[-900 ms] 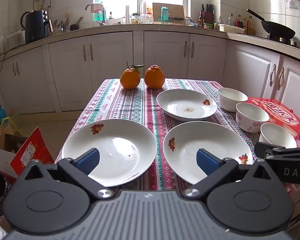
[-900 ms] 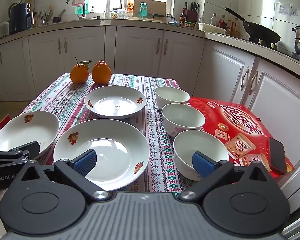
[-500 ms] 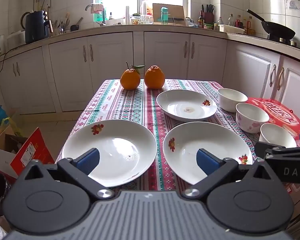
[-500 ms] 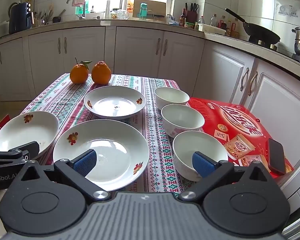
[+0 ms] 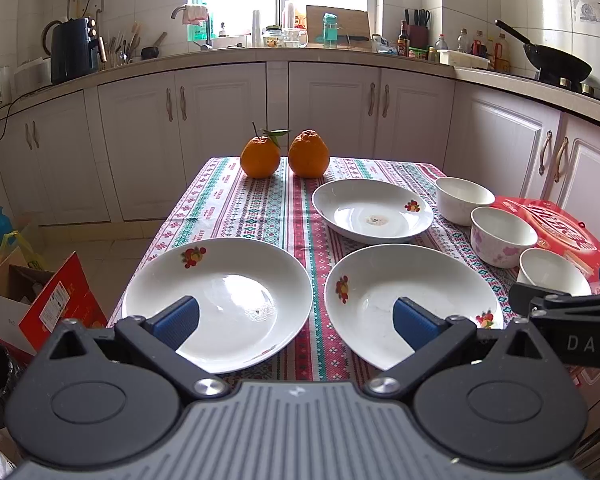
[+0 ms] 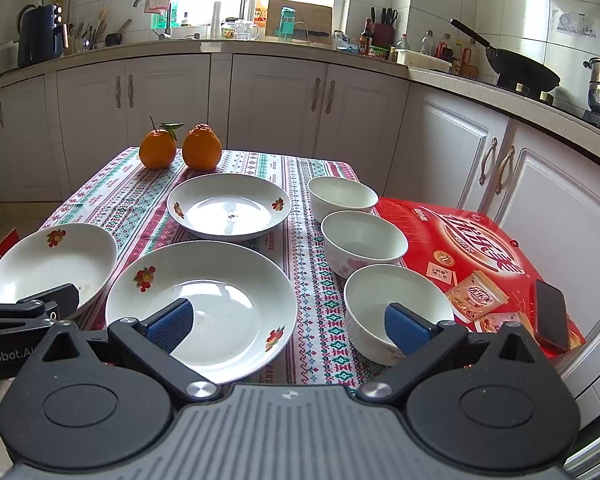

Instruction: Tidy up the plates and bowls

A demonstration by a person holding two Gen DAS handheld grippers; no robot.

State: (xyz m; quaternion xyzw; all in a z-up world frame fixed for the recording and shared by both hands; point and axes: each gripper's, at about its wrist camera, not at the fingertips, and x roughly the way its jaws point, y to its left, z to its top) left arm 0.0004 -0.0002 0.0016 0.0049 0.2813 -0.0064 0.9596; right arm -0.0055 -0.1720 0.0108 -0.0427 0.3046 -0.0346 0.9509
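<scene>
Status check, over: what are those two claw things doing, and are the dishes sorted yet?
Left gripper and right gripper: jaws open, empty. Three plates and three bowls unstacked on the table. Nothing in the way.

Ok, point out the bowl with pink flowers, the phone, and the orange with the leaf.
Pink-flowered bowl (image 5: 500, 250): left wrist view, on its outer wall.
Phone (image 6: 551, 314): right wrist view, middle of its dark screen.
Leafed orange (image 6: 157, 154): right wrist view, on its front skin.

change: none visible | plates (image 5: 216, 300), bowls (image 6: 396, 304), both views: same places as before
</scene>
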